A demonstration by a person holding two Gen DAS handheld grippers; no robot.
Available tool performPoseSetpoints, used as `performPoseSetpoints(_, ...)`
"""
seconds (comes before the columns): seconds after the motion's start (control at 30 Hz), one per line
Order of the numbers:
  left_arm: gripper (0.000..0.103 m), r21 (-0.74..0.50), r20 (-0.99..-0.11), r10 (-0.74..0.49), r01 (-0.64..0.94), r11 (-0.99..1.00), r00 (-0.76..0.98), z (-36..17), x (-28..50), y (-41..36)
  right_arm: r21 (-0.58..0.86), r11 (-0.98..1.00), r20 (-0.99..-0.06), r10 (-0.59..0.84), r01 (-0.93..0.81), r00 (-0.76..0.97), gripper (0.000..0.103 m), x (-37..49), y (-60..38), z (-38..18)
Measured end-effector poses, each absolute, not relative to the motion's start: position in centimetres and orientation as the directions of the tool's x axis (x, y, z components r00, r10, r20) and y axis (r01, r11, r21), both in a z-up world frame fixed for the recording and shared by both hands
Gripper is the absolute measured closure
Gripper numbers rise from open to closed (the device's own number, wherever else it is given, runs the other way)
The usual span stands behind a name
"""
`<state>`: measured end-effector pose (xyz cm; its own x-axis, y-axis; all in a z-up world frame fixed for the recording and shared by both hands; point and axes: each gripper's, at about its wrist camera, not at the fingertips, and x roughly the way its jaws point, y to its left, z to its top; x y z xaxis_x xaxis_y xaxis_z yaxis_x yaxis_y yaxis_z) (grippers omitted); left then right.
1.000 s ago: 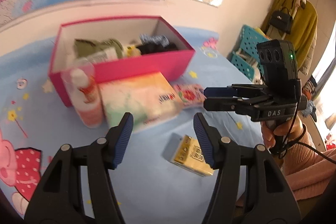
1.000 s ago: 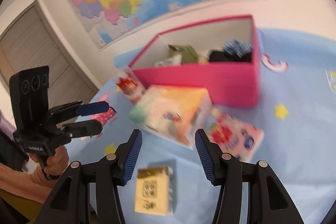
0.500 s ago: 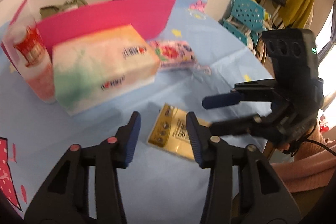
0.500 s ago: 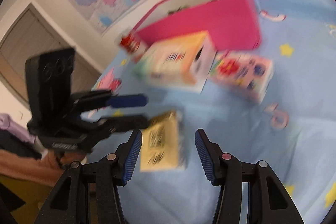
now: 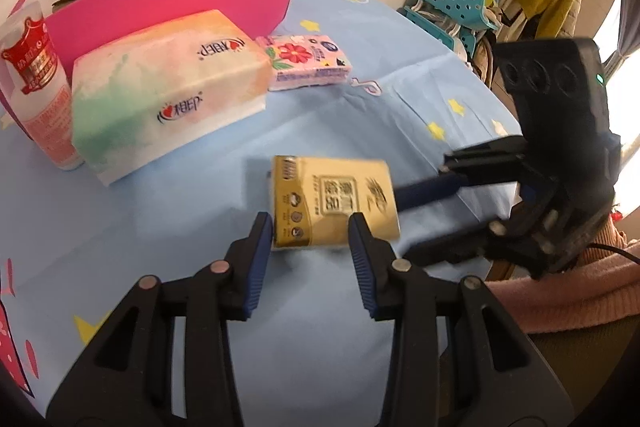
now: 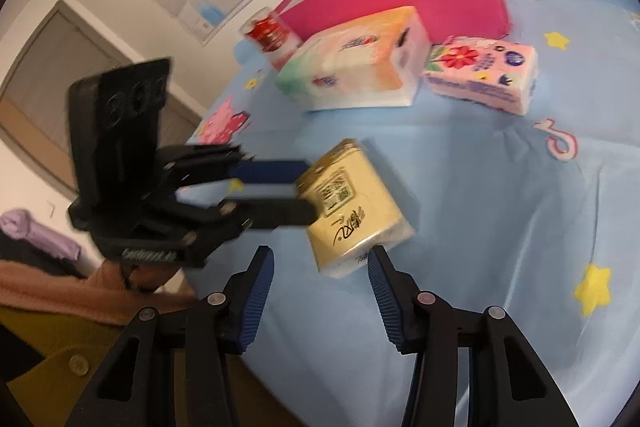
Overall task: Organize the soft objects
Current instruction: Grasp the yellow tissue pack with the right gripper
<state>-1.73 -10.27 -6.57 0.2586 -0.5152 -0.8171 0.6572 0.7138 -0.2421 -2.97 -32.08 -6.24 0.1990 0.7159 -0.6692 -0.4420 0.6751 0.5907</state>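
Both grippers converge on a yellow tissue pack (image 5: 334,203) lying on the blue-clothed table (image 5: 200,187). The left gripper (image 5: 310,247) jaws bracket its near end, part open; the right gripper (image 6: 320,267) jaws gape empty. Light and squashy with slick film, it likely suits a gentle pinch across its short sides.

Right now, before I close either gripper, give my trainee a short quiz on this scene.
1. True or false: the yellow plastic-wrapped tissue pack lies inside the pink cardboard box.
2. Which lies beside the large pastel tissue pack, on the side away from the white red-labelled bottle? A) pink floral tissue pack B) green mug C) red towel
3. How many tissue packs are outside the box?
Key: 1 false; 2 A; 3 three.
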Motion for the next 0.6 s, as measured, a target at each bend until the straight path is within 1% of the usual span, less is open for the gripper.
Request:
performPoseSetpoints(0.17,0.062,-0.261,-0.818,-0.520,0.647,0.717,0.246,-6.9,-1.7,-10.3,0.610,0.697,-0.657,0.711,-0.376,0.251,0.054,-1.7,-33.0,-6.9)
performPoseSetpoints(0.23,0.062,-0.277,-0.817,-0.525,0.635,0.721,0.239,-7.1,-1.3,-10.3,0.607,0.698,-0.655,0.711,-0.381,0.258,0.057,-1.5,-33.0,-6.9)
performPoseSetpoints(0.3,0.062,-0.280,-0.816,-0.524,0.626,0.728,0.244,-7.2,-1.0,-10.3,0.591,0.708,-0.664,0.699,-0.386,0.266,0.057,-1.3,-32.7,-7.0)
performPoseSetpoints(0.4,0.062,-0.280,-0.813,-0.526,0.623,0.731,0.251,-7.0,-1.0,-10.4,0.555,0.732,-0.684,0.672,-0.394,0.284,0.064,-1.0,-32.3,-7.1)
performPoseSetpoints(0.6,0.062,-0.273,-0.795,-0.539,0.629,0.728,0.279,-5.6,-1.6,-10.4,0.543,0.731,-0.676,0.672,-0.412,0.302,0.065,-0.8,-32.3,-6.3)
